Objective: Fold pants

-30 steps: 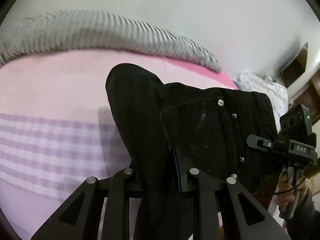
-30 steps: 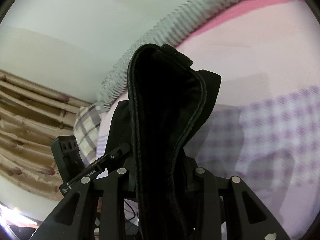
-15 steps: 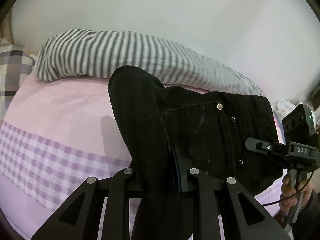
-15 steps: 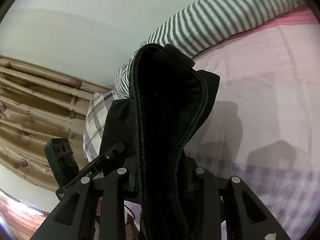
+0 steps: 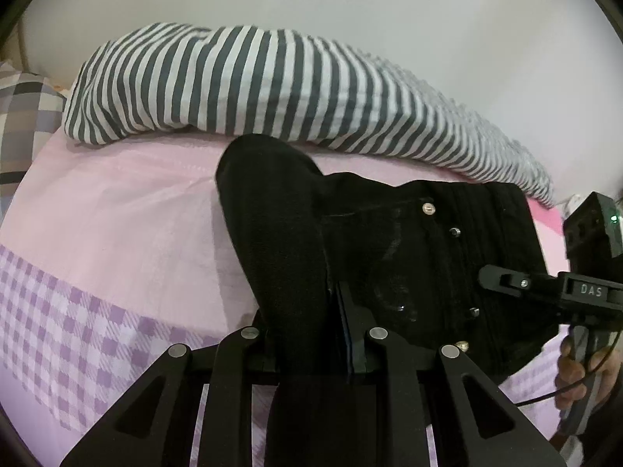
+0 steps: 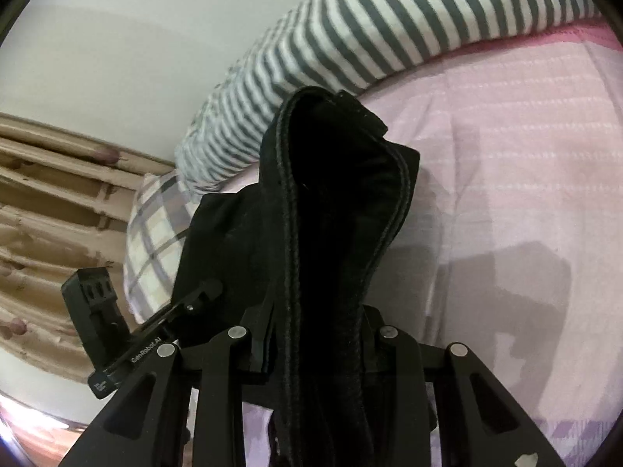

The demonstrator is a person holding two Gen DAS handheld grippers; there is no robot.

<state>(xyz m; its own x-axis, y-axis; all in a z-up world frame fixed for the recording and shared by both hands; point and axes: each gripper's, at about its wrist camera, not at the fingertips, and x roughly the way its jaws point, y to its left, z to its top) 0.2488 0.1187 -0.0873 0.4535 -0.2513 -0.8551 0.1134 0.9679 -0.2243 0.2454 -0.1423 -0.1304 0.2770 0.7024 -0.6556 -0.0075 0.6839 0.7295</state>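
Black pants (image 5: 381,257) hang stretched between both grippers above a pink bed (image 5: 128,233). My left gripper (image 5: 311,334) is shut on a thick fold of the black cloth; the waistband with metal rivets and buttons spreads off to the right, toward the other gripper (image 5: 584,292) and the hand holding it. In the right wrist view, my right gripper (image 6: 315,330) is shut on the pants (image 6: 335,210) at a seamed edge that stands up between its fingers. The left gripper's body (image 6: 97,311) shows at the lower left there. Both sets of pads are hidden by cloth.
A grey-and-white striped pillow (image 5: 253,85) lies along the wall at the bed's far edge. A plaid pillow (image 6: 155,233) sits at the bed's end, near beige curtains (image 6: 46,233). The sheet turns to purple check (image 5: 58,319) nearer me.
Both grippers have carried the pants across the bed toward the striped pillow and sunk a little. The pillow now looms larger and sharper. Neither grip has changed.
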